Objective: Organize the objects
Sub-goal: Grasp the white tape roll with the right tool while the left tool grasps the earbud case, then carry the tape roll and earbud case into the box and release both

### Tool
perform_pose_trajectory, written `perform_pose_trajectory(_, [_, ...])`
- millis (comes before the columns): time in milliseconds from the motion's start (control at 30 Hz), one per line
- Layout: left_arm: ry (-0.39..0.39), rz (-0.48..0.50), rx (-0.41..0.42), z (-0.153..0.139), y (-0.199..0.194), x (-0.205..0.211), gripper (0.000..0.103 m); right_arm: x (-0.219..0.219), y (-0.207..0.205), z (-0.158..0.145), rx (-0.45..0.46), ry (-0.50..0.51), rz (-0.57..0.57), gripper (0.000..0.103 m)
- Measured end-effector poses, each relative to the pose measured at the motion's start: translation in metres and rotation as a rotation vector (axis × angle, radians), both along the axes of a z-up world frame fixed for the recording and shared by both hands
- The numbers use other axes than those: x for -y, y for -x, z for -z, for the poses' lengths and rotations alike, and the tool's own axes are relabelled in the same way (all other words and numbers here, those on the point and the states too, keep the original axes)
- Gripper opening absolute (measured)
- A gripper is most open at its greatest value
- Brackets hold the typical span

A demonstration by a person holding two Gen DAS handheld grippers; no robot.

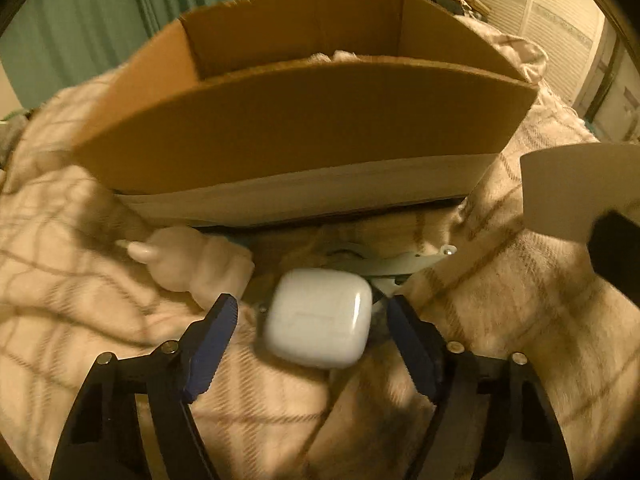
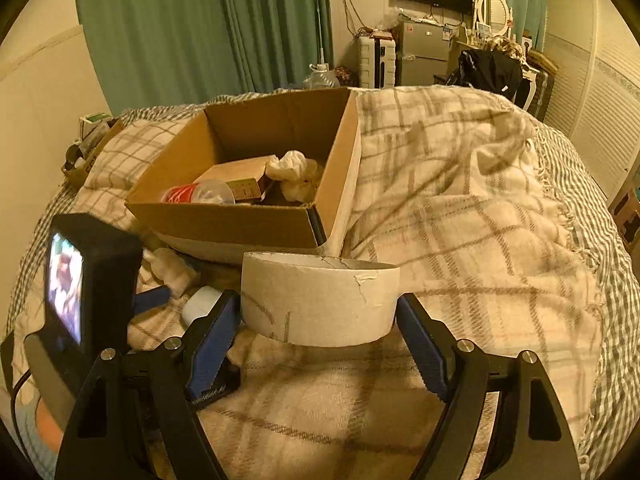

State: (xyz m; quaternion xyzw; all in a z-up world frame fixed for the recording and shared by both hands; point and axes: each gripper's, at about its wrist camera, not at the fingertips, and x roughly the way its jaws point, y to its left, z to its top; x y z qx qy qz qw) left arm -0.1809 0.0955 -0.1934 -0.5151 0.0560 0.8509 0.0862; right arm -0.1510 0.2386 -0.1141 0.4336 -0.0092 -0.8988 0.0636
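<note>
Closest to us in the left wrist view are the blue pads of the left gripper (image 1: 310,316), and sitting between them is a white earbud case (image 1: 318,317). We can see a gap on the left side of the case, so the pads aren't pressing it; the jaws stand apart around it. It rests on the plaid blanket (image 1: 80,208), half covering some flat grey metal piece (image 1: 396,262) we can't make out. Just left of it there's a small pale figurine (image 1: 188,262) lying on the blanket. Behind all that is the cardboard box (image 1: 304,124), its near wall filling the middle of the view. On the right edge we catch a bit of the tape roll (image 1: 572,188).

Over to the right wrist view: the right gripper (image 2: 318,320) is clamped on that tape roll (image 2: 320,300), one blue pad on each side, lifted above the blanket (image 2: 460,200). The box (image 2: 256,184) sits just beyond, open, with a plastic bottle (image 2: 198,194), a small carton (image 2: 240,178) and crumpled tissue (image 2: 296,174) inside. Off to the left we see the left gripper's black body with its little screen (image 2: 66,286), and the earbud case (image 2: 200,304) peeking out beside it
</note>
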Motion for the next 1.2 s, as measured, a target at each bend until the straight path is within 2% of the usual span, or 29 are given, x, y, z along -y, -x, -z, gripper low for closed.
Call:
perform_pose_trajectory(100, [-0.065, 0.028, 0.025, 0.002, 0.0, 0.001, 0.052, 0.0, 0.001, 0.002, 0.008, -0.001, 0.004, 0.079])
perform_pose_trajectory(367, [-0.056, -0.021, 0.01, -0.012, -0.025, 0.012, 0.051, 0.007, -0.01, -0.008, -0.024, -0.046, 0.008, 0.079])
perform_pose_trajectory(733, [-0.096, -0.07, -0.156, -0.076, -0.076, 0.037, 0.051, 0.026, -0.043, -0.04, -0.108, -0.094, -0.019, 0.079])
perform_pose_trajectory(1200, [-0.141, -0.084, -0.26, -0.12, -0.072, 0.063, 0.051, 0.046, -0.047, -0.073, -0.163, -0.142, -0.019, 0.079])
